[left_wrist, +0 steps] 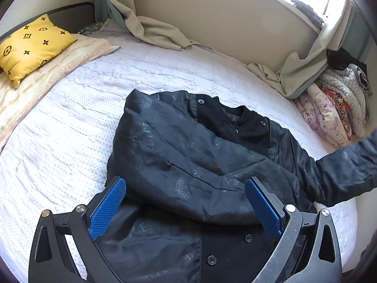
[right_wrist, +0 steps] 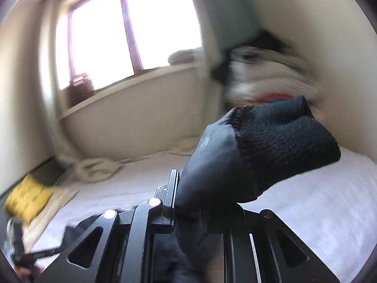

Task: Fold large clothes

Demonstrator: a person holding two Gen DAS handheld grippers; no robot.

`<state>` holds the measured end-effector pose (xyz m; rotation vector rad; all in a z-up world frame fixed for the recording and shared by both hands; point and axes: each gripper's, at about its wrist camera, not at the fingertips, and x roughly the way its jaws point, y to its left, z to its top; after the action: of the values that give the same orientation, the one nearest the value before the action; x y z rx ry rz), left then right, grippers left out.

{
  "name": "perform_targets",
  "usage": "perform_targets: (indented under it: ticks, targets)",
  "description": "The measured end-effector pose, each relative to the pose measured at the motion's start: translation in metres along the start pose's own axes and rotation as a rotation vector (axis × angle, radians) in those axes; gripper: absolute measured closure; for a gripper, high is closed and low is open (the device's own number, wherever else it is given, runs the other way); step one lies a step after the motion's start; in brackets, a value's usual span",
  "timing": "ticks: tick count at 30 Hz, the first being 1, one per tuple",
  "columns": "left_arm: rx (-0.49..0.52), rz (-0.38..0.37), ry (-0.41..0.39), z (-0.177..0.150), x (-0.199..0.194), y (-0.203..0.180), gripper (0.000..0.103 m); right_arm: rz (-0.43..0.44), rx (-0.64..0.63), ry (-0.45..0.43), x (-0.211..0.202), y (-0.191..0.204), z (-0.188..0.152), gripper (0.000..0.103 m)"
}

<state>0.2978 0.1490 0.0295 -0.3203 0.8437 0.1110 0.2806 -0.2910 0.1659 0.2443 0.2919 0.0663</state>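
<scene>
In the left wrist view the left gripper (left_wrist: 186,202) hangs over the near hem of the black jacket (left_wrist: 188,155), its blue pads (left_wrist: 108,206) spread wide with nothing clamped between them; the cloth merely lies below the gap. The jacket rests on the white bedspread (left_wrist: 70,129), its long axis running from the hem at 6 o'clock up to the collar (left_wrist: 238,120) at about 1 o'clock. One sleeve is already laid across the chest, slanting from 10 o'clock down toward 4. The other sleeve (left_wrist: 341,165) leaves the body at 3 o'clock and rises off the bed toward the frame's edge, pulled taut.

That raised sleeve is the part that matters. In the right wrist view the right gripper (right_wrist: 175,188) is nearly closed, and the sleeve end with its ribbed cuff (right_wrist: 282,136) sits at the jaw line and bulges out to 2 o'clock. I judge it pinched there, though the far finger is hidden by the cloth. The surroundings are smeared by motion blur.

So the right hand is the one with the sleeve, and the jacket body lies toward 9 o'clock from where the sleeve goes up. The next move, as I read it, is to carry the cuff across the chest, over the first sleeve.

Farther off, a yellow pillow (left_wrist: 35,44) sits at 10 o'clock and a stack of folded clothes (left_wrist: 334,108) at 2 o'clock, well apart from the jacket.
</scene>
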Motion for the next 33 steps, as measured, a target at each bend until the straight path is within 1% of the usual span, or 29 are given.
perform_targets:
  ticks: [1,2,4,5,7,9,11,15,18,19,20,21,22,23,24,25,26,28,29,31,32,33]
  targets:
    - [-0.004,-0.002,-0.002,0.001,-0.001,0.001,0.0,0.059,-0.052,0.014,0.005,0.023,-0.004,0.091]
    - [-0.011,-0.003,-0.004,0.002,-0.002,0.003,0.0,0.097,-0.088,0.031,0.011,0.04,-0.008,0.091]
    - [-0.022,-0.005,-0.007,0.003,-0.003,0.005,0.0,0.172,-0.184,0.093,0.027,0.081,-0.026,0.091]
    - [-0.029,-0.006,-0.008,0.003,-0.003,0.007,0.0,0.192,-0.229,0.128,0.035,0.101,-0.038,0.092]
    - [-0.039,-0.007,-0.007,0.004,-0.003,0.01,0.0,0.216,-0.283,0.192,0.05,0.127,-0.062,0.092]
    - [-0.047,-0.013,-0.002,0.005,-0.002,0.012,0.0,0.224,-0.337,0.266,0.069,0.151,-0.087,0.092]
    - [-0.058,-0.023,0.002,0.006,-0.002,0.014,0.0,0.208,-0.427,0.323,0.085,0.174,-0.116,0.092]
    - [-0.09,-0.047,0.017,0.009,0.001,0.021,0.0,0.186,-0.543,0.397,0.1,0.205,-0.163,0.092]
    - [-0.112,-0.053,0.024,0.011,0.003,0.027,0.0,0.171,-0.613,0.452,0.108,0.216,-0.196,0.092]
    - [-0.117,-0.054,0.025,0.012,0.003,0.028,0.0,0.168,-0.622,0.466,0.11,0.217,-0.202,0.088]
    - [-0.123,-0.059,0.028,0.012,0.003,0.03,0.0,0.173,-0.626,0.482,0.109,0.218,-0.206,0.077]
    - [-0.128,-0.063,0.031,0.012,0.002,0.031,0.0,0.191,-0.622,0.511,0.109,0.221,-0.21,0.068]
    - [-0.134,-0.07,0.034,0.013,0.002,0.033,0.0,0.214,-0.612,0.538,0.107,0.218,-0.211,0.049]
    - [-0.141,-0.077,0.038,0.013,0.002,0.035,0.0,0.247,-0.592,0.574,0.104,0.217,-0.211,0.037]
    - [-0.146,-0.081,0.04,0.013,0.002,0.036,0.0,0.273,-0.573,0.597,0.103,0.215,-0.212,0.033]
    - [-0.15,-0.085,0.044,0.012,0.002,0.037,0.0,0.329,-0.532,0.634,0.099,0.211,-0.208,0.028]
    - [-0.15,-0.087,0.047,0.012,0.003,0.037,0.0,0.396,-0.468,0.666,0.094,0.205,-0.202,0.027]
    - [-0.143,-0.094,0.057,0.011,0.003,0.036,0.0,0.472,-0.36,0.712,0.09,0.198,-0.188,0.026]
    - [-0.139,-0.099,0.061,0.01,0.004,0.035,0.0,0.504,-0.29,0.734,0.088,0.187,-0.178,0.026]
    - [-0.13,-0.127,0.085,0.007,0.007,0.032,0.002,0.519,-0.179,0.734,0.085,0.166,-0.16,0.025]
    - [-0.13,-0.14,0.099,0.005,0.01,0.031,0.002,0.511,-0.118,0.719,0.085,0.152,-0.149,0.025]
    - [-0.133,-0.154,0.115,0.003,0.013,0.03,0.004,0.499,-0.083,0.705,0.085,0.143,-0.141,0.025]
